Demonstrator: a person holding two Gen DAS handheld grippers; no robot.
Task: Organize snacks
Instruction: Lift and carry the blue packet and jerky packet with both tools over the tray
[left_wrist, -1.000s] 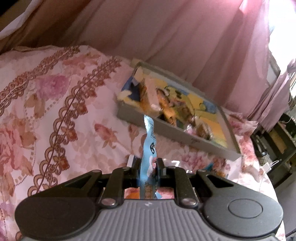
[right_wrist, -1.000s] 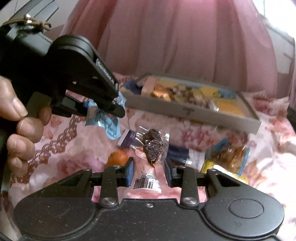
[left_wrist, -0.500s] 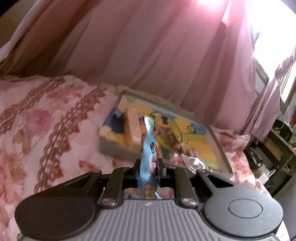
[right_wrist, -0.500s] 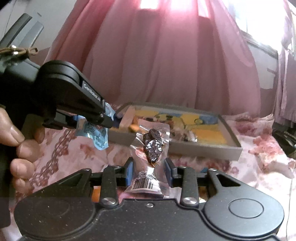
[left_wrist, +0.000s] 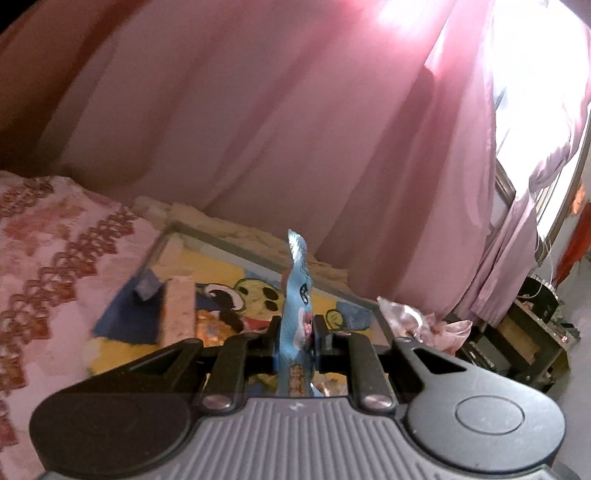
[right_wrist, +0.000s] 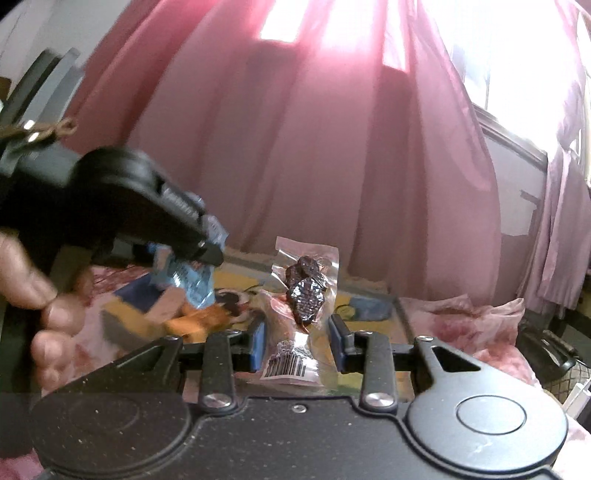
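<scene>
My left gripper (left_wrist: 297, 334) is shut on a light blue snack packet (left_wrist: 298, 295) that stands upright between its fingers. It hovers over the near edge of a shallow grey tray (left_wrist: 221, 242) with a yellow cartoon picture and a few snacks inside. My right gripper (right_wrist: 297, 341) is shut on a clear packet of dark dried fruit (right_wrist: 304, 295), held upright in front of the same tray (right_wrist: 400, 317). In the right wrist view the left gripper (right_wrist: 207, 253) and its blue packet (right_wrist: 184, 275) sit at the left, with a hand (right_wrist: 37, 295) on the handle.
The tray lies on a pink floral bedspread (left_wrist: 55, 258). Pink curtains (left_wrist: 295, 129) hang close behind it, with a bright window (right_wrist: 517, 74) at the right. A dark low shelf (left_wrist: 535, 332) stands beyond the bed's right edge.
Both grippers have risen and moved forward toward the tray, each keeping its packet. The loose snacks on the bedspread have dropped out of view.
</scene>
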